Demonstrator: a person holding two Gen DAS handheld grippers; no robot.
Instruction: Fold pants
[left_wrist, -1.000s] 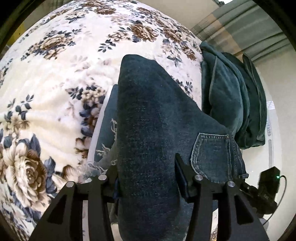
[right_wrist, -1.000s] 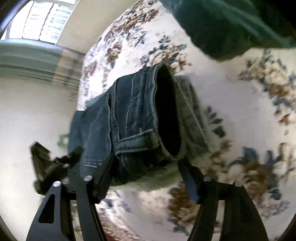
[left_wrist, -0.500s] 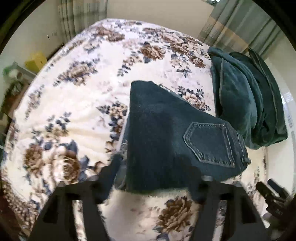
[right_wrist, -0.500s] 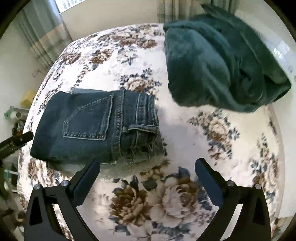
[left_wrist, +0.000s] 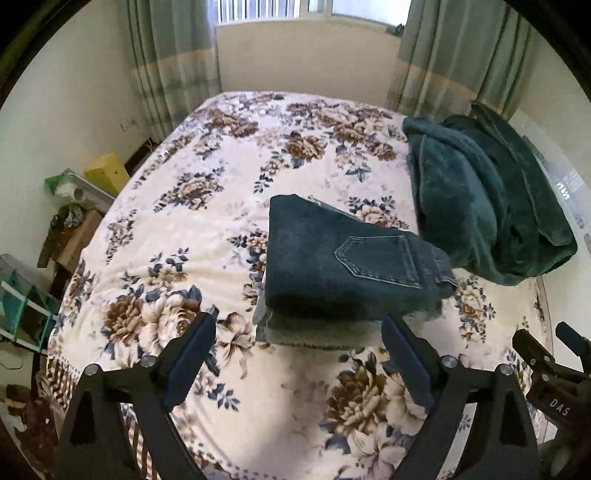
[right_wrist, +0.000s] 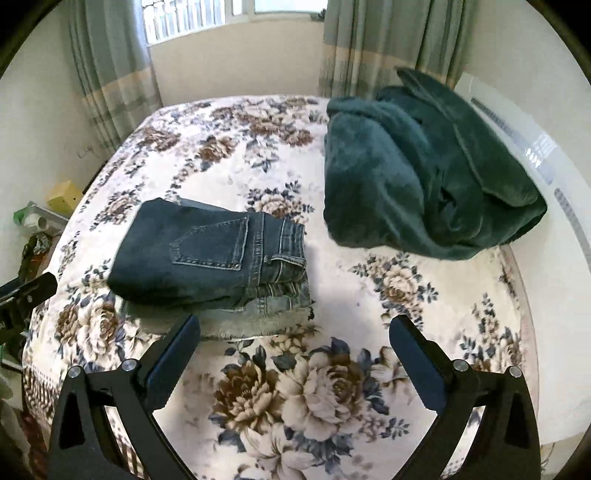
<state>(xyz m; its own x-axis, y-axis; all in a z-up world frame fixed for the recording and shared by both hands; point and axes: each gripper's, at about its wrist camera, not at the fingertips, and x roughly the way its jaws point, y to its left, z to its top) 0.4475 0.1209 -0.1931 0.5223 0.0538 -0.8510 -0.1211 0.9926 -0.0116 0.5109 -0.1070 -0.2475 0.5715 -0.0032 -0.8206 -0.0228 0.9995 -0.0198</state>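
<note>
The dark blue jeans (left_wrist: 343, 266) lie folded in a compact stack on the floral bedspread (left_wrist: 207, 206), back pocket up. They also show in the right wrist view (right_wrist: 210, 254), with the waistband to the right. My left gripper (left_wrist: 299, 339) is open and empty, held above the bed in front of the jeans. My right gripper (right_wrist: 295, 339) is open and empty, held above the bed, with the jeans ahead and to its left. Neither gripper touches the jeans.
A dark green plush blanket (left_wrist: 484, 206) lies bunched at the bed's right side, also in the right wrist view (right_wrist: 424, 173). Clutter and a yellow box (left_wrist: 105, 175) stand on the floor left of the bed. Curtains and a window are behind.
Both grippers have let go of the jeans, opened wide and pulled back and up. The jeans now lie folded flat on the bed.
</note>
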